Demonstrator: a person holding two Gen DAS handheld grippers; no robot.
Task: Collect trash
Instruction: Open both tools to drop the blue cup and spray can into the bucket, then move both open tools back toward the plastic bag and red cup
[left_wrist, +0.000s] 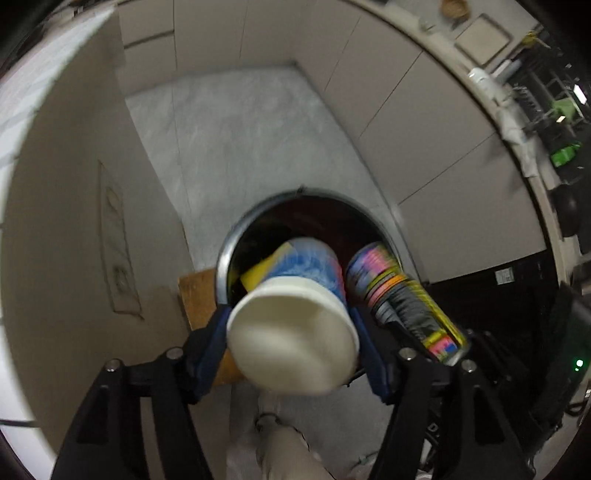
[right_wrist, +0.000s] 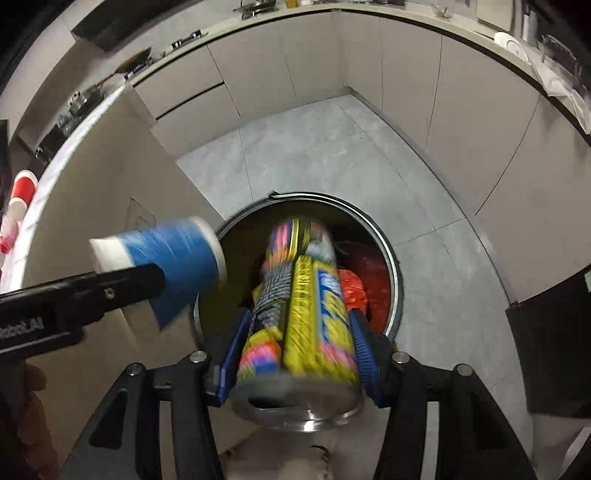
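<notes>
Trash in hand: I have a blue paper cup (left_wrist: 295, 317) between the pads of the left gripper (left_wrist: 291, 343), its white base toward the camera and its mouth pointing down at the bin (left_wrist: 236, 232). The pads sit against the cup's sides, though the frame is blurred and I cannot tell how firmly they press. The right gripper (right_wrist: 295, 354) has a tall printed can (right_wrist: 299, 314) between its blue pads, metal end toward the camera, and the pads appear to touch both sides.

Position: both items hang above the open round bin, which stands on the grey tiled floor (right_wrist: 314, 147). In the right wrist view the cup is over the bin's left rim and the can is over its middle.

Bin contents: red crumpled plastic (right_wrist: 365, 284) lies at the right side of the bin; a yellow item (left_wrist: 258, 273) shows at the left, partly hidden behind the cup.

Surroundings: a brown board (left_wrist: 199, 295) lies on the floor, touching the bin's left side. Pale cabinet doors (right_wrist: 406, 92) close off the floor on three sides. Red and white cups (right_wrist: 18, 199) stand on the counter (right_wrist: 48, 173) at far left, well apart from the bin. Nothing lies between either item and the bin opening.
</notes>
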